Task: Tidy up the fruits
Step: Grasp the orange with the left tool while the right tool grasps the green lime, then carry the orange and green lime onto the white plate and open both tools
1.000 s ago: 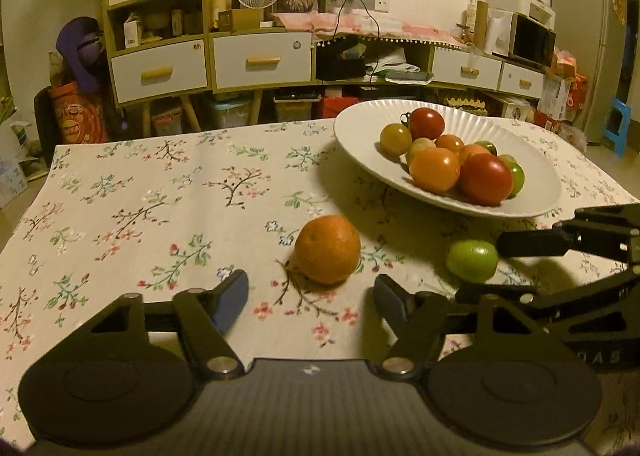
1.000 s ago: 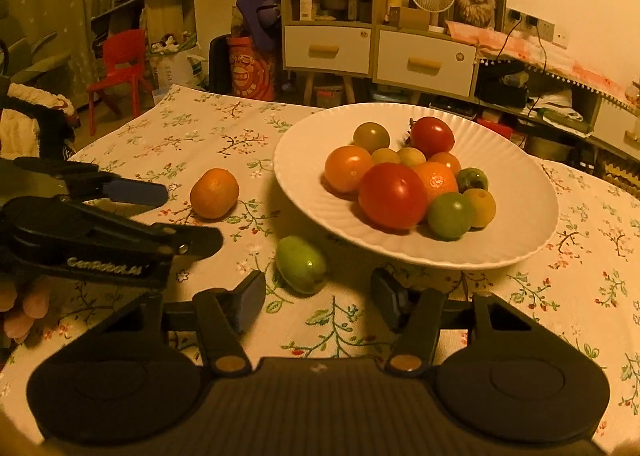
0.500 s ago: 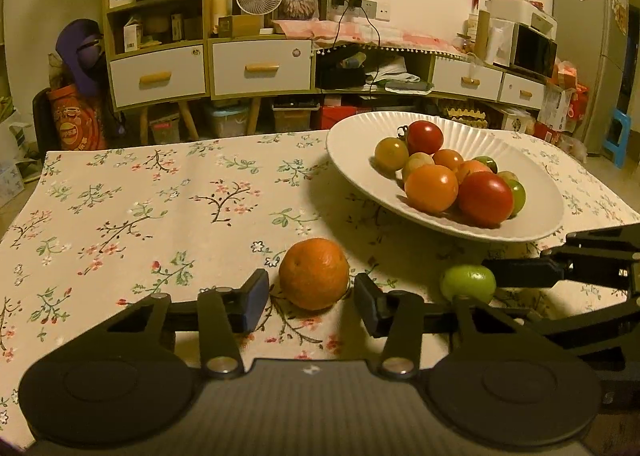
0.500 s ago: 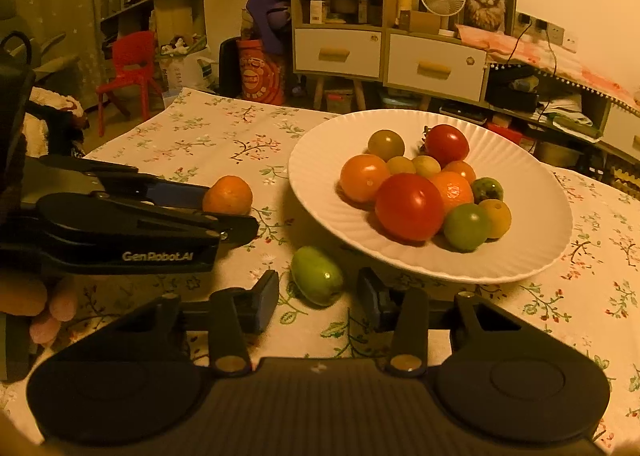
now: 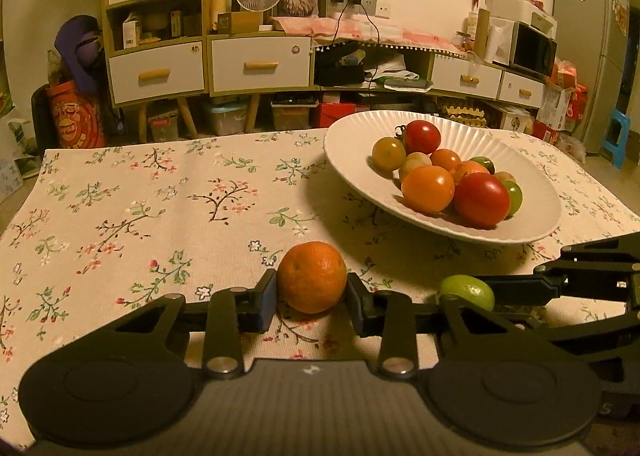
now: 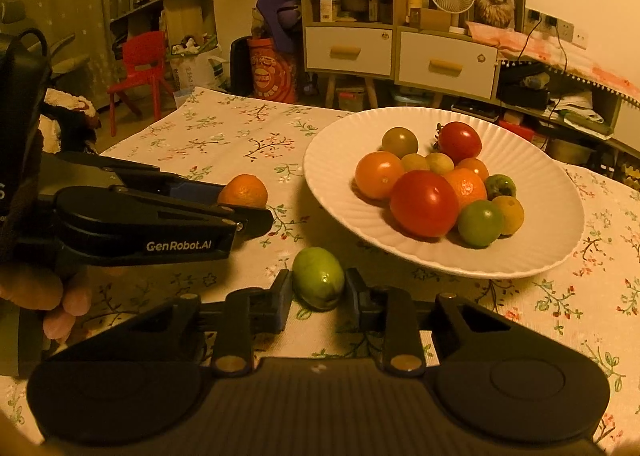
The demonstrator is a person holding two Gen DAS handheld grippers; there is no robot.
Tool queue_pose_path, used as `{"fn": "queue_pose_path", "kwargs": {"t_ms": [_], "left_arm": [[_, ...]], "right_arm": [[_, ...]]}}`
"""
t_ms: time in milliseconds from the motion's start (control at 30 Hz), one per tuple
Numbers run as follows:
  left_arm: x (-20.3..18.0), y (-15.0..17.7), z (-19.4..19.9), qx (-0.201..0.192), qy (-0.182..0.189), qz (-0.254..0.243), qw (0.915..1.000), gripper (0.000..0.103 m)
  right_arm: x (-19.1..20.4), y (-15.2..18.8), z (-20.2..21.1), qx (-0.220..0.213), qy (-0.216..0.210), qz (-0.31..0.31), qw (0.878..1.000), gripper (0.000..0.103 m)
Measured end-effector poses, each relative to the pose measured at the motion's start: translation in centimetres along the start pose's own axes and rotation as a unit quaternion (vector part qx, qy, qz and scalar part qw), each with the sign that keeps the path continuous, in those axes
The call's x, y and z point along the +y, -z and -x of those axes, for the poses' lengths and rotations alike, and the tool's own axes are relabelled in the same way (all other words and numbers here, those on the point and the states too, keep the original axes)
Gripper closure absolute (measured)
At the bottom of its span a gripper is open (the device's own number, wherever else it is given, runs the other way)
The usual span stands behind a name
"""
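Observation:
My left gripper (image 5: 311, 294) is shut on an orange mandarin (image 5: 312, 276) that rests on the floral tablecloth; both pads touch its sides. My right gripper (image 6: 318, 294) is shut on a green fruit (image 6: 319, 278), also on the cloth, just in front of the plate. The mandarin also shows in the right wrist view (image 6: 243, 191) between the left gripper's fingers, and the green fruit shows in the left wrist view (image 5: 467, 291). A white ribbed plate (image 5: 348, 135) (image 6: 552, 183) behind them holds several red, orange, yellow and green tomatoes and fruits.
The floral tablecloth (image 5: 140, 207) covers the table to the left of the plate. The table's far edge lies behind the plate, with drawers (image 5: 260, 65), shelves and a red chair (image 6: 140, 59) beyond. A hand (image 6: 60, 304) holds the left gripper.
Both grippers moved forward and closed: the left jaws came in around the mandarin, the right jaws around the green fruit. The fruits stayed on the cloth.

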State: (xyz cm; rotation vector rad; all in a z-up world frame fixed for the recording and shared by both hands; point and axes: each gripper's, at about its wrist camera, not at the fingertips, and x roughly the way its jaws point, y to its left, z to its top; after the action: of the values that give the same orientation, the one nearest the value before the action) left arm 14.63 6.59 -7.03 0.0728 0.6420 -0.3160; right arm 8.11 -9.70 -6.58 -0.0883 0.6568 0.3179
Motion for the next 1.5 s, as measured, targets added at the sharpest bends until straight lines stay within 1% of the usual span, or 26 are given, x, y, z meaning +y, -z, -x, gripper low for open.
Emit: {"fn": "queue_pose_path", "kwargs": {"t_ms": [300,433,800,933,1200,1367,1500], "left_arm": [[-0.2,0.2,1.0,0.011,0.008,0.004,0.9999,0.063],[-0.2,0.2,1.4,0.015,0.010,0.009,0.9998,0.063],[-0.3,-1.6,2.6,0.001,0.027,0.041,0.9988,0.063],[-0.9,-2.2,2.7,-0.006,0.031,0.039,0.9987,0.063],[-2.4,-4.5,1.4,-0.021,0.043,0.026,0.9985,0.063],[-2.9,-6.0,-0.1,-0.012,0.049,0.021,0.9985,0.063],[-3.6,-7.0,-0.8,-0.004,0.067,0.025,0.9974,0.063]], "right_arm": [[0.6,-0.2,0.7,0.003,-0.022,-0.001,1.000,0.078],[0.4,-0.4,1.2,0.001,-0.027,-0.011,1.000,0.078],[-0.4,-2.2,3.1,-0.031,-0.028,-0.025,0.999,0.078],[-1.2,-3.1,3.5,-0.045,-0.019,-0.031,0.998,0.078],[-3.9,-3.8,3.2,-0.052,0.023,-0.053,0.997,0.078],[-5.4,-4.1,3.1,-0.054,0.047,-0.058,0.996,0.078],[-7.1,-4.3,2.9,-0.055,0.067,-0.067,0.994,0.078]]}}
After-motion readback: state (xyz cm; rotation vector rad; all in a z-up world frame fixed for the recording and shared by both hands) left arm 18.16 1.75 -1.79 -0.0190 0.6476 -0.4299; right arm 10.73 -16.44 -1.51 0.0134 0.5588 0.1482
